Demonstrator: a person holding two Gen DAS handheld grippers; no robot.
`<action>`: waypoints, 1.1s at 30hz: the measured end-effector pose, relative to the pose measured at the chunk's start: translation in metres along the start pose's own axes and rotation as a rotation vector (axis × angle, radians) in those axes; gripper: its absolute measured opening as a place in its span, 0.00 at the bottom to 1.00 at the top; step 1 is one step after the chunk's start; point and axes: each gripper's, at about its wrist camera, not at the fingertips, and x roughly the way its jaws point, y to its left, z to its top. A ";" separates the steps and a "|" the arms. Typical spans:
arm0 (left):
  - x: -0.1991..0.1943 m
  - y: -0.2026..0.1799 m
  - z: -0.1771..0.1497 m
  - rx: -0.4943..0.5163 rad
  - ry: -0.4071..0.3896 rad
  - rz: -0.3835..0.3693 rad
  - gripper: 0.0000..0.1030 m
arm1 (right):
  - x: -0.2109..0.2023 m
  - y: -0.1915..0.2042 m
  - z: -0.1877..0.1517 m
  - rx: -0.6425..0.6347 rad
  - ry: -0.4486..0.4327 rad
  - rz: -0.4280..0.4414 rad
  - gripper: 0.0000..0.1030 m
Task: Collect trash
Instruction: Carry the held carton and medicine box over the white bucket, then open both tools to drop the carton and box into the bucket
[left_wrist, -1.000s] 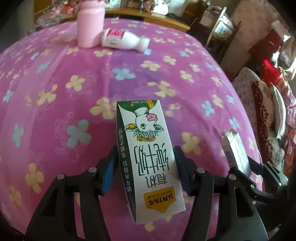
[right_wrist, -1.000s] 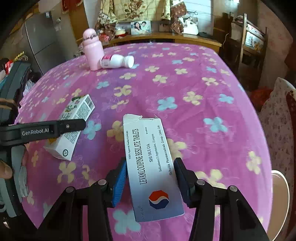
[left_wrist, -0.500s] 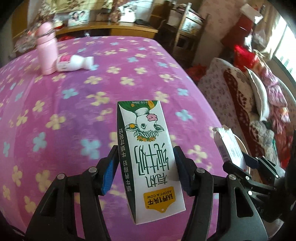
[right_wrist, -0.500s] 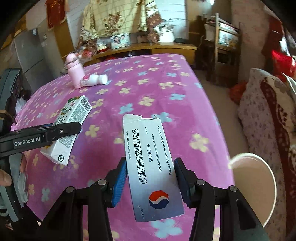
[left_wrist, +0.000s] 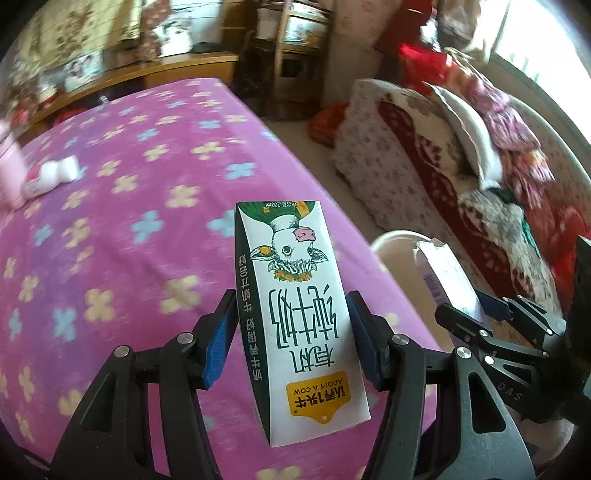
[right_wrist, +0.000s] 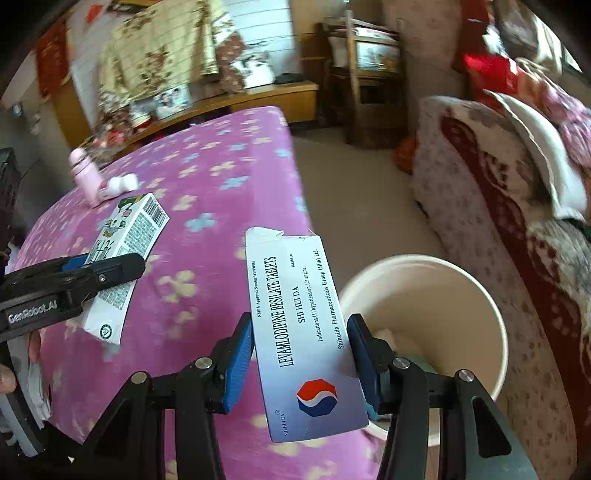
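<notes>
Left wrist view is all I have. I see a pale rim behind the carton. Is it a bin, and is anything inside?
Observer: Yes, a round open bin; white and teal trash lies inside.
Operator: What does the right gripper hold?
Observer: The right gripper is shut on a tablet box whose far flap is torn open.
Operator: The pink blur at my left edge, is it standing?
Observer: Yes, a pink bottle stands upright; a small white bottle lies beside it.
</notes>
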 end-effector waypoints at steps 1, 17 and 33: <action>0.003 -0.008 0.001 0.014 0.002 -0.005 0.55 | -0.001 -0.006 -0.002 0.009 0.001 -0.006 0.48; 0.064 -0.104 0.017 0.101 0.097 -0.160 0.55 | -0.004 -0.112 -0.031 0.193 0.030 -0.120 0.48; 0.072 -0.120 0.021 0.091 0.075 -0.309 0.66 | 0.016 -0.143 -0.046 0.311 0.061 -0.131 0.66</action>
